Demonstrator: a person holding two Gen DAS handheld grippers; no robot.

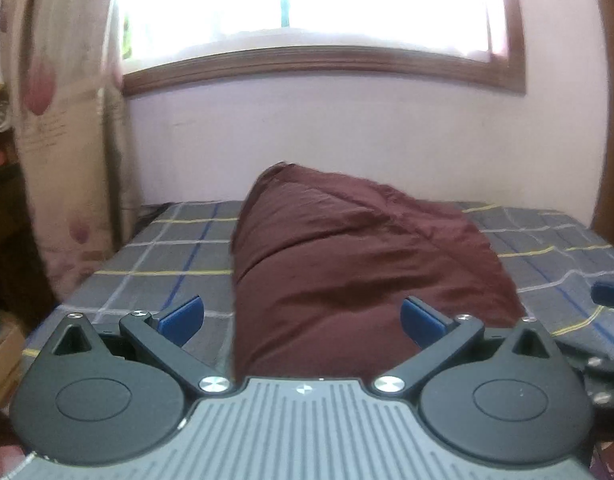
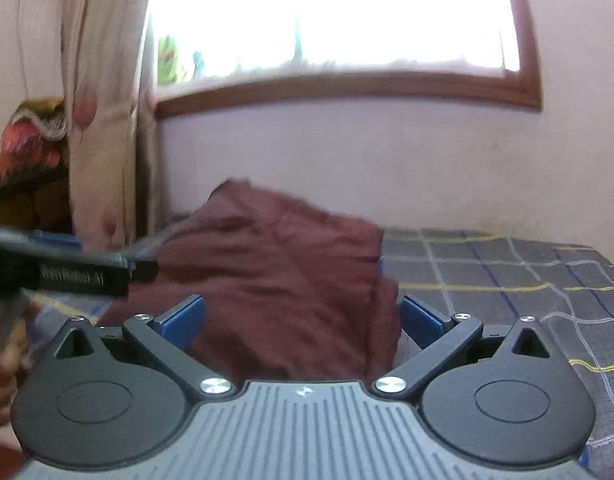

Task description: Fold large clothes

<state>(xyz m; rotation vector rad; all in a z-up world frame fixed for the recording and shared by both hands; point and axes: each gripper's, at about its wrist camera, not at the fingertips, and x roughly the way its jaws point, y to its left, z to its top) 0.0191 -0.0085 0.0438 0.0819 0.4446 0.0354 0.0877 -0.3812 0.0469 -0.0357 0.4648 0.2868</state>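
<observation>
Left wrist view. Item: maroon garment, large, partly folded into a long band, lying on the bed with its checked grey cover. Long axis: runs straight away from the left claw toward the wall under the window; near end passes between the blue pads, far end humps up by the wall. Claw state: released, jaws spread wide, nothing gripped; whether cloth touches either pad cannot be told. The garment's left edge sits just inside the left pad; its right edge reaches past the right pad. A blue tip of the other tool shows at the right border.

Right wrist view. Item: the same garment, here blurred, lying ahead and to the left of centre. Its right edge falls between the pads of the right claw, close to the right-hand one; bare bed cover extends to the right. Claw state: released, jaws wide apart, empty. The left tool's body crosses the left border, just beside the cloth.

Judgement: both claws stand at the near end, the left more squarely on the band's axis, the right nearer its right edge. The coming grasp likely takes the near hem, carried away along the axis.
</observation>
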